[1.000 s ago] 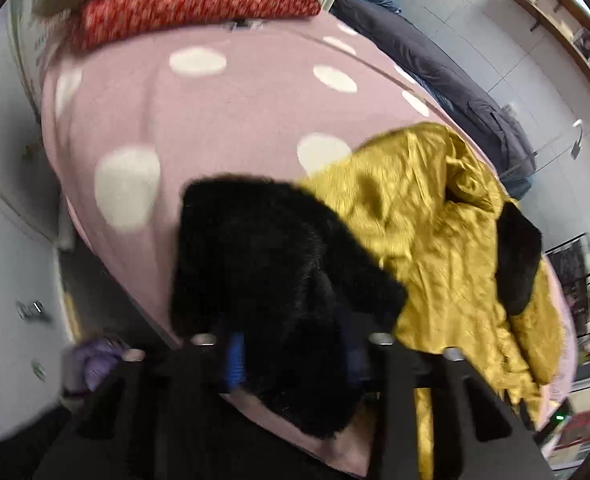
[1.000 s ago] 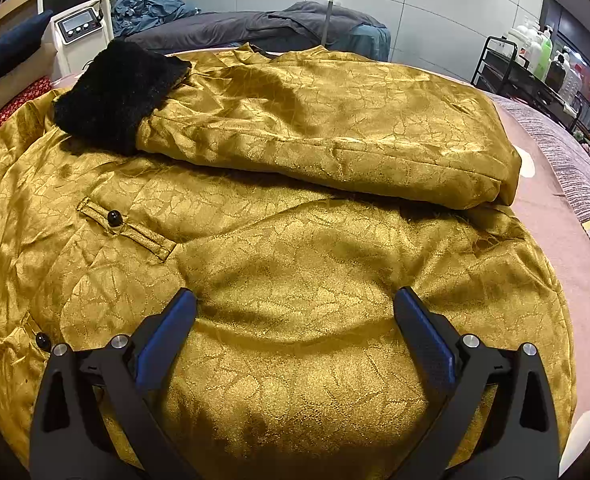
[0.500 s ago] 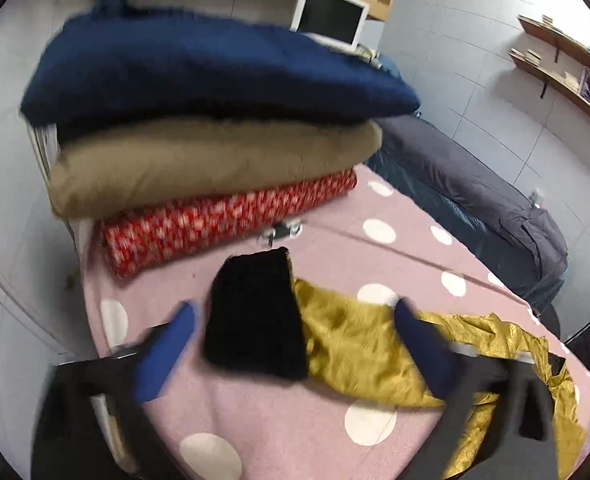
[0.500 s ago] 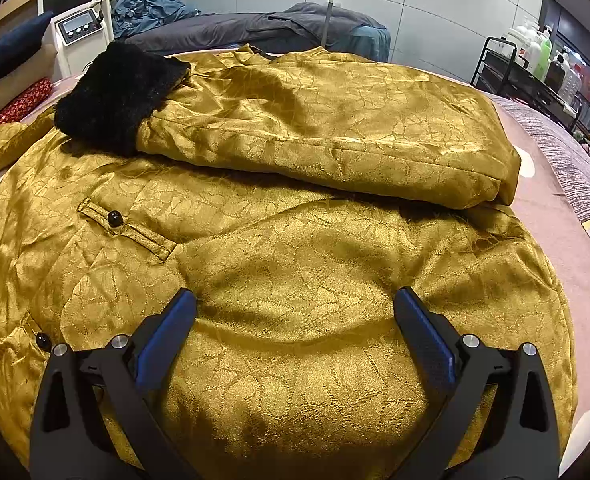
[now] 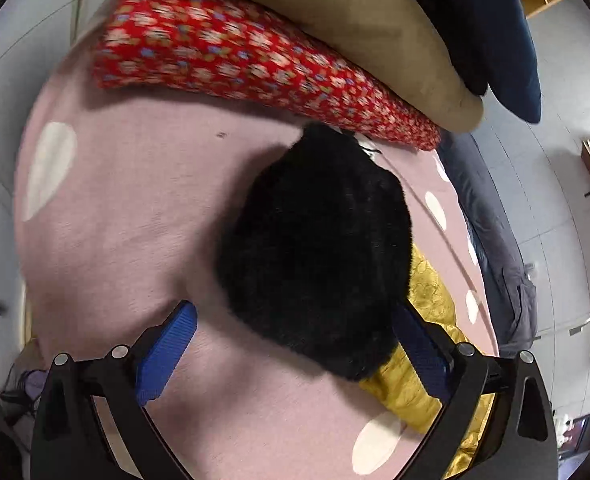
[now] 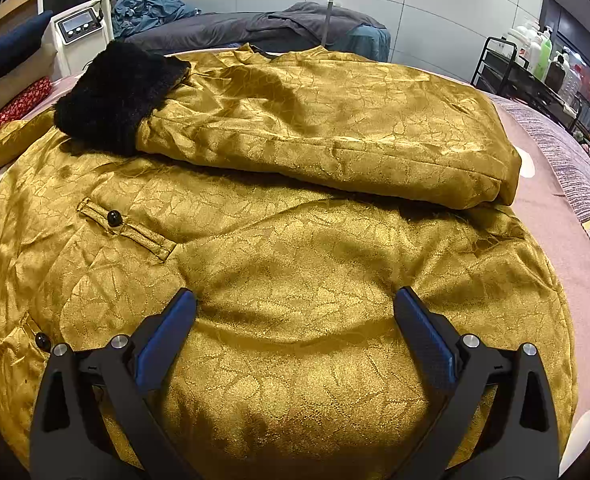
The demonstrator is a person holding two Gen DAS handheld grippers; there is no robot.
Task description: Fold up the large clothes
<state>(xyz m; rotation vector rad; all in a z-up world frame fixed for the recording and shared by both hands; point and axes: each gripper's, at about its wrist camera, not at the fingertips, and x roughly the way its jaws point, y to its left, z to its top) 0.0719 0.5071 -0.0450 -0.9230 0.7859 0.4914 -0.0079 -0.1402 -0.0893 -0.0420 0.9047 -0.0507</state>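
A gold brocade coat (image 6: 295,272) lies spread on a pink polka-dot bed (image 5: 127,208). One sleeve (image 6: 335,128) is folded across its body and ends in a black fur cuff (image 6: 115,96). The other sleeve (image 5: 411,380) stretches out on the bed, ending in a black fur cuff (image 5: 319,248). My left gripper (image 5: 291,344) is open, its jaws on either side of that cuff, right above it. My right gripper (image 6: 295,332) is open and empty, low over the coat's lower body.
Stacked bedding lies at the bed's head: a red floral roll (image 5: 255,64), a tan quilt (image 5: 355,20) and a navy one (image 5: 495,20). A second bed with grey covers (image 6: 255,28) stands beyond. A white monitor device (image 6: 75,24) and a black shelf rack (image 6: 535,76) flank the room.
My left gripper let go of the fur cuff, opened, drew back, then came down close over the cuff again. The outstretched sleeve now lies flat on the bed. The right gripper has not moved.
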